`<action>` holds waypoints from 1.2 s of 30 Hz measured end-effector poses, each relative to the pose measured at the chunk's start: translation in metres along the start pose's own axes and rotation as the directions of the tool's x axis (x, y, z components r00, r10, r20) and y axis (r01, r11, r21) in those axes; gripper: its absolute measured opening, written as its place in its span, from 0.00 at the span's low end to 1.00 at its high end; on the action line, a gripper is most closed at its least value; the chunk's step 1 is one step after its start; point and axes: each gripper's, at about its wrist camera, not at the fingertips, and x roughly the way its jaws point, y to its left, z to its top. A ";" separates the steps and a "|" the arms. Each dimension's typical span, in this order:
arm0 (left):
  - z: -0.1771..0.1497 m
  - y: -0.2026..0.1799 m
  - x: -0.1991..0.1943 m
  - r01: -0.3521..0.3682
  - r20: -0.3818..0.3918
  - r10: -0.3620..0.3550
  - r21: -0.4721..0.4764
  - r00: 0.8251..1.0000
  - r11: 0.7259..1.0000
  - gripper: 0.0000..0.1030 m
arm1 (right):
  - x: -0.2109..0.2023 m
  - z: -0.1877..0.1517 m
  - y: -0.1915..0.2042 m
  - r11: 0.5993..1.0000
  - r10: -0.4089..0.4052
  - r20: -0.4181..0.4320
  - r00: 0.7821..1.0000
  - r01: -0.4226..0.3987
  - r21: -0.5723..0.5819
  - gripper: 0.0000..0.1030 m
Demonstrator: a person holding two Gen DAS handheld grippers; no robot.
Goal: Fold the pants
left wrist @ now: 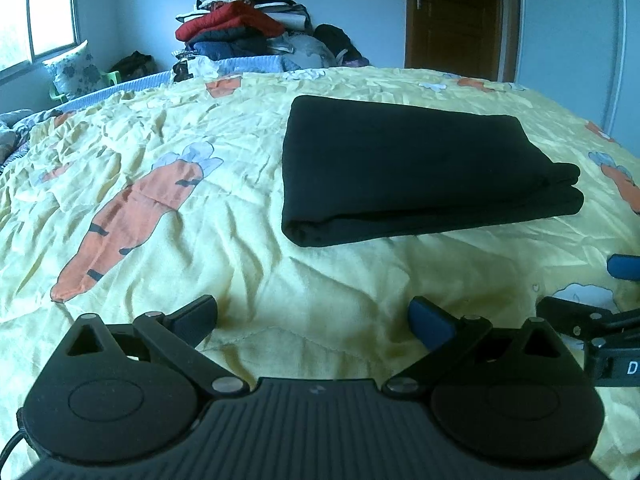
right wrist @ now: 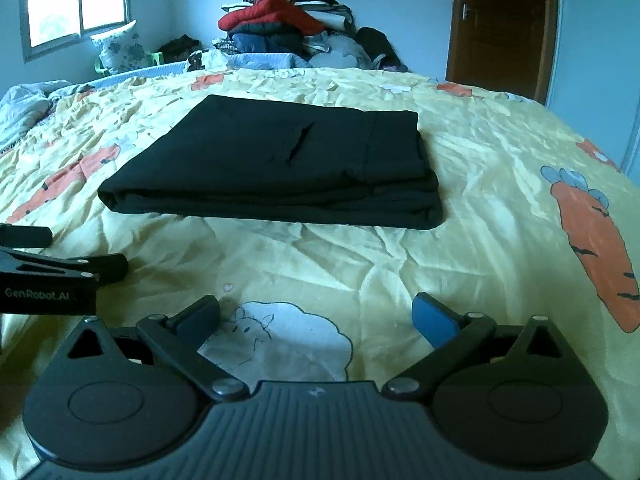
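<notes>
Jaws wide on both my left gripper (left wrist: 314,320) and right gripper (right wrist: 318,318), holding nothing, hovering low over the bedspread (left wrist: 160,240) side by side. Black pants (right wrist: 276,168) lie ahead on the bed, apart from both grippers, stacked in a flat rectangle with layered edges on the right. Folding looks done, I think. Next move calls for nothing beyond maybe squaring the loose right edge.
</notes>
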 end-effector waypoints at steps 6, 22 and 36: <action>0.003 0.001 0.002 0.019 -0.024 -0.019 -0.015 1.000 1.000 1.00 | 0.000 0.000 0.000 1.000 -0.004 -0.002 1.000 0.004 -0.001 1.00; 0.014 0.002 0.003 0.029 -0.052 -0.030 -0.020 0.998 0.999 1.00 | -0.001 -0.002 0.001 1.000 -0.009 0.000 1.000 0.009 -0.001 1.00; 0.029 0.001 -0.008 0.054 0.012 -0.054 -0.033 0.998 0.998 1.00 | -0.001 -0.002 0.001 1.000 -0.010 0.000 1.000 0.010 -0.002 1.00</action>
